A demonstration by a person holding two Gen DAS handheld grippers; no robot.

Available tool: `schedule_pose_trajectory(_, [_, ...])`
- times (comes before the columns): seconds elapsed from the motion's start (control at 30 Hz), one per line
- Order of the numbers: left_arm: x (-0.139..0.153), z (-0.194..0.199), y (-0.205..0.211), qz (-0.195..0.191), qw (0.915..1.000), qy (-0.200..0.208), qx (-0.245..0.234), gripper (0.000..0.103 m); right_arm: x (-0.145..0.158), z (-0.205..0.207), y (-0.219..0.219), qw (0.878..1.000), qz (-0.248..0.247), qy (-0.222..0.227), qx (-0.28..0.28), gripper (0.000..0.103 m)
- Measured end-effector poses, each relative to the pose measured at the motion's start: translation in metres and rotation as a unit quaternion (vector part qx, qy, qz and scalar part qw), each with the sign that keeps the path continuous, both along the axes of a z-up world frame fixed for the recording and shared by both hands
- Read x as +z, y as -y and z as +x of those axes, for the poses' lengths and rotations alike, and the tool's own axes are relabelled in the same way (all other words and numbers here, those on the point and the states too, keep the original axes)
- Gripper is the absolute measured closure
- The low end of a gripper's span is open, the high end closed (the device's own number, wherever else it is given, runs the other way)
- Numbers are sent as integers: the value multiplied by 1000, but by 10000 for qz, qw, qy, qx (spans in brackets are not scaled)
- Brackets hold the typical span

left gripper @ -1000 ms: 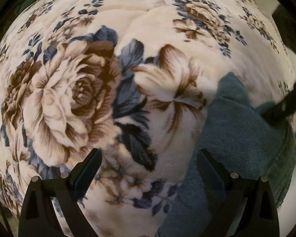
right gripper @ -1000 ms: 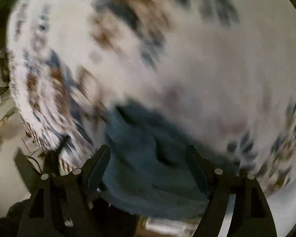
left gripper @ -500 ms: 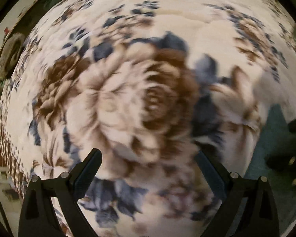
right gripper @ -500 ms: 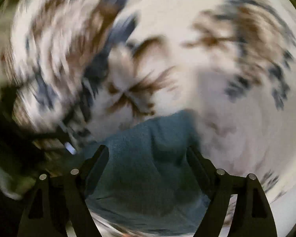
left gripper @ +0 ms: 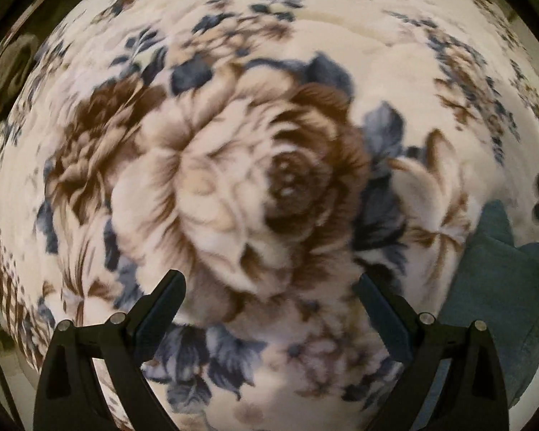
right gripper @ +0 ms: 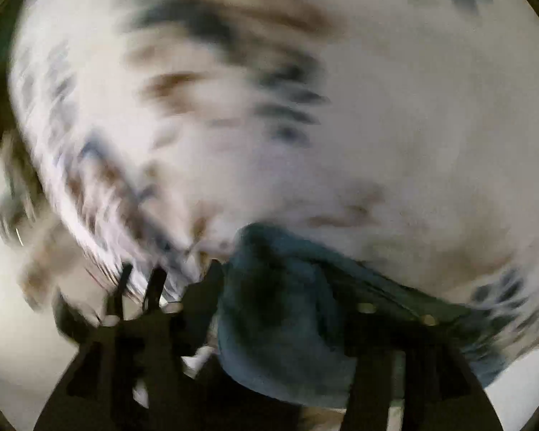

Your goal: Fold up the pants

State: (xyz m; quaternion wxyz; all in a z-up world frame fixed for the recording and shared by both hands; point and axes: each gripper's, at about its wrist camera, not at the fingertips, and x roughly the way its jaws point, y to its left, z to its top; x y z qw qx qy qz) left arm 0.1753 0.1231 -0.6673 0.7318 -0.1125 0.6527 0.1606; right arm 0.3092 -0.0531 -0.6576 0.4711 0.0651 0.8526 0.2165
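The blanket is plush, fuzzy fleece with a soft flower print. The teal pants look like matt woven cloth, faintly ribbed and coarser.

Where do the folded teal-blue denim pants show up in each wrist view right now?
Left wrist view: the folded teal-blue denim pants lie at the right edge, low, beyond the right finger of the open left gripper.
Right wrist view: the pants fill the bottom centre, blurred, lying between the fingers of the right gripper, whose jaws are opening.
Shared landmark: the cream plush blanket with brown and blue flowers under the pants.
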Motion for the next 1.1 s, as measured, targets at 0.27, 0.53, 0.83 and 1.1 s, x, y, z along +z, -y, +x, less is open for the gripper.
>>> schedule_pose_trajectory(0.27, [14,34,29,-117,9989,231,-398,5,-26,-54,2,9941,-949,-250,471,69])
schedule_pose_trajectory(0.53, [11,113,52,-1975,9745,-35,-1060,5,-26,-99,95,9401,-262,-77,-3399,80])
schedule_pose_trajectory(0.83, [-17,169,162,-2049,9215,-1440,-2967,28,56,-106,153,9379,-322,1317,-3193,30])
schedule_pose_trajectory(1.1, [-44,151,214,-1065,9015,-1422,-3946,83,60,-166,233,9037,-938,1646,-3839,30])
